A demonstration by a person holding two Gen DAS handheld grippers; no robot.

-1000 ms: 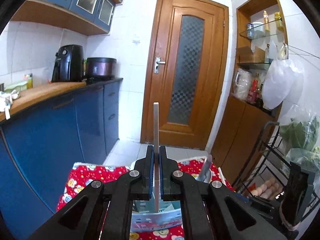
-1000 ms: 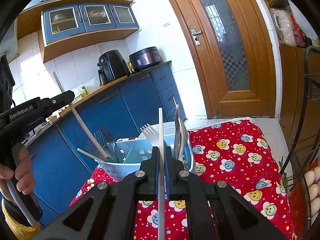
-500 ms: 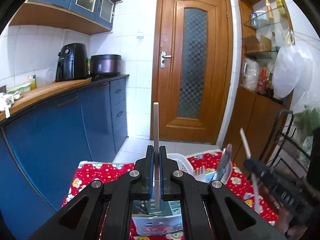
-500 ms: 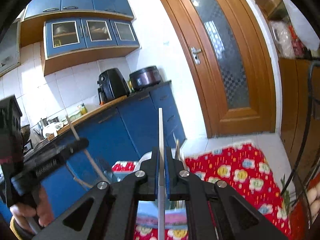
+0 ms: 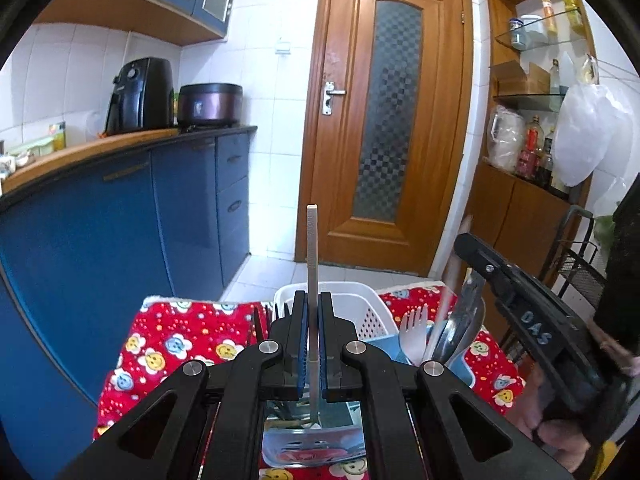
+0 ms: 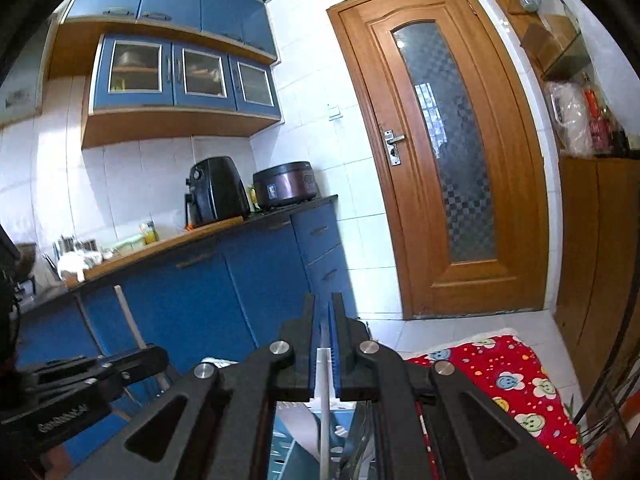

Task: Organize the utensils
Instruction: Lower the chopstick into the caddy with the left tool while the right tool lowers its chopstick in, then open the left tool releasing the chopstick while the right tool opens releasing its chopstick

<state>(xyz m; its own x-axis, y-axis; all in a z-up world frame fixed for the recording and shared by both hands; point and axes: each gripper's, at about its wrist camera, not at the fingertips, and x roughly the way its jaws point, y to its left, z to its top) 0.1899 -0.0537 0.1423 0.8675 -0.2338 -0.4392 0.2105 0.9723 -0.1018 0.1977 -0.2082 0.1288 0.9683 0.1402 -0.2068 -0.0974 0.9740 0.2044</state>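
Your left gripper [image 5: 313, 344] hides the blue basket's [image 5: 312, 446] contents; the stick [image 6: 322, 412] in your right gripper [image 6: 325, 354] runs off frame, motion-blurred.

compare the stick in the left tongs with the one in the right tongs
The left tongs pinch a grey flat stick that stands far above their tips; the white stick in the right tongs stops below the tips. The grey stick's lower end reaches the blue basket; the white stick runs down out of the right wrist view. Both are thin, upright and clamped between blue pads.
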